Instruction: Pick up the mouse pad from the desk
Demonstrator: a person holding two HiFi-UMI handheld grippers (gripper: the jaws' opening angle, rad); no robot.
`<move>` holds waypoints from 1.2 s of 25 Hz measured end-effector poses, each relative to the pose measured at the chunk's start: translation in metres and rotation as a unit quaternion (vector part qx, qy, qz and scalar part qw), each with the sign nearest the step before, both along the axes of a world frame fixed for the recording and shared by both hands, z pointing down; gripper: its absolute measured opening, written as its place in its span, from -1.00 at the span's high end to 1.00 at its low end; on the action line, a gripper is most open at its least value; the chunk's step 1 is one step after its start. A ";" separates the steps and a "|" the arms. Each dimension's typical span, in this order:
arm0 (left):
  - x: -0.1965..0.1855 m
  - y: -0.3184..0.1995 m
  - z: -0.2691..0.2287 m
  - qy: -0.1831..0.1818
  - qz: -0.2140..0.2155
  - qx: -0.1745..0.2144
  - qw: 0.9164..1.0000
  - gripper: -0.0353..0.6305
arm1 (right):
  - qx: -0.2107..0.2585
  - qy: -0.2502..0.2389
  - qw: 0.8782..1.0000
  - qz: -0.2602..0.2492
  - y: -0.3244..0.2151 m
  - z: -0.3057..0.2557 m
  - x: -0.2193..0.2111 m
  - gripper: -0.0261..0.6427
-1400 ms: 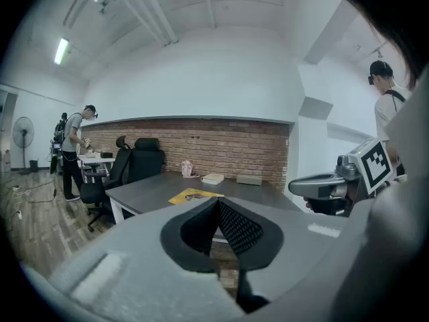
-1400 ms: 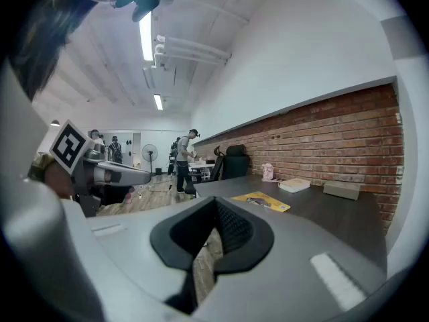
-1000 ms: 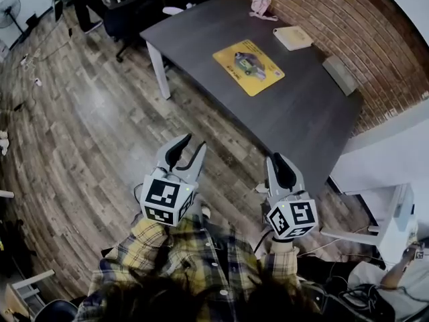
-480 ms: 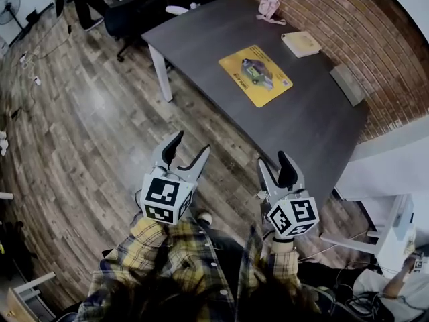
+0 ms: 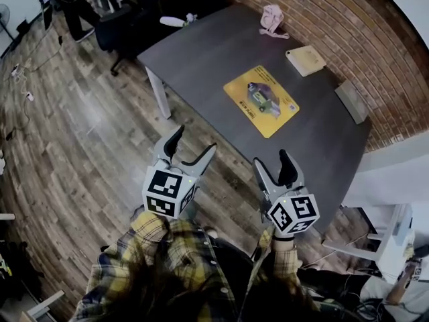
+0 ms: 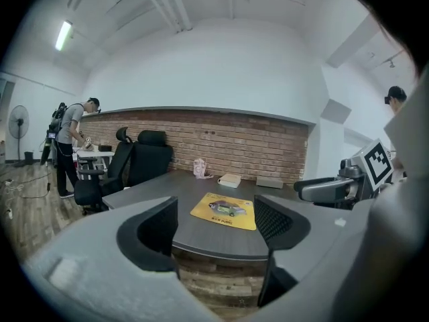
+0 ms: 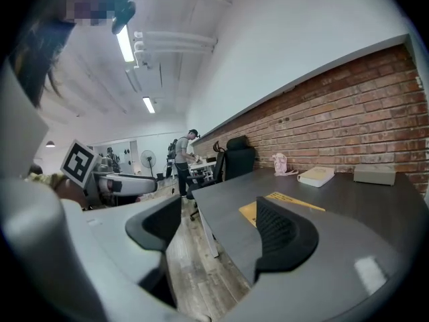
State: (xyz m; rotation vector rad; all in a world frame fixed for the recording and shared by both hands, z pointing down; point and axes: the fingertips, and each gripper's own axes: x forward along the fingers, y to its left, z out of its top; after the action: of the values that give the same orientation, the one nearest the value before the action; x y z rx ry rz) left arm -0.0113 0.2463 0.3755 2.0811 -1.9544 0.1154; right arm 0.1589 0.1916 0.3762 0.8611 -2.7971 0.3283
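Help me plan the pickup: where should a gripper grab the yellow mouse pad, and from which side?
Probably the near edge, coming low from the open side of the desk. The mouse pad lies flat, thin, not overhanging, so one jaw must slip under; a brick wall closes the far side.

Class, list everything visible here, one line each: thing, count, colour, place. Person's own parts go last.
Desk: one, dark grey, along the brick wall.
Mouse pad: one, yellow, flat mid-desk.
Book: one, cream, desk's wall side.
Box: one, grey, desk's wall side.
Pink item: one, desk's far end.
Office chairs: two, black, beyond desk.
Fan: one, dark, far floor.
Bystander: one, grey top, beyond chairs.
Left gripper: one, grey, short of desk; jaws just been opening, empty.
Right gripper: one, grey, likewise opening, empty.
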 end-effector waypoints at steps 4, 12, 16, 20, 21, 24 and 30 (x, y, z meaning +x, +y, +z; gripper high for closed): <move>-0.028 -0.027 0.001 0.001 0.013 -0.001 1.000 -0.17 | -0.001 0.001 1.000 0.007 -0.022 0.001 -0.030 -0.11; -0.075 -0.054 0.006 0.000 0.030 -0.003 1.000 -0.17 | -0.002 -0.006 0.999 0.034 -0.052 0.003 -0.071 -0.11; -0.091 -0.057 0.010 0.001 0.041 -0.006 0.999 -0.17 | -0.002 -0.003 0.999 0.049 -0.057 0.006 -0.083 -0.11; -0.100 -0.057 0.017 0.009 0.046 -0.011 0.999 -0.17 | -0.010 0.007 0.998 0.064 -0.057 0.012 -0.084 -0.12; -0.102 -0.057 0.018 0.012 0.047 -0.012 0.999 -0.17 | -0.012 0.010 0.998 0.068 -0.058 0.013 -0.083 -0.12; -0.107 -0.059 0.022 0.019 0.048 -0.014 0.999 -0.17 | -0.016 0.017 0.997 0.075 -0.061 0.015 -0.084 -0.14; -0.112 -0.067 0.030 0.020 0.046 -0.020 0.999 -0.17 | -0.029 0.020 0.996 0.077 -0.069 0.026 -0.085 -0.19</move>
State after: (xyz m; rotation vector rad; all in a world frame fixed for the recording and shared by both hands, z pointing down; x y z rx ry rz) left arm -0.1229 0.1795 0.4058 2.1309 -1.8190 0.1279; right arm 0.0740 0.1226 0.4022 1.0595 -2.6760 0.4092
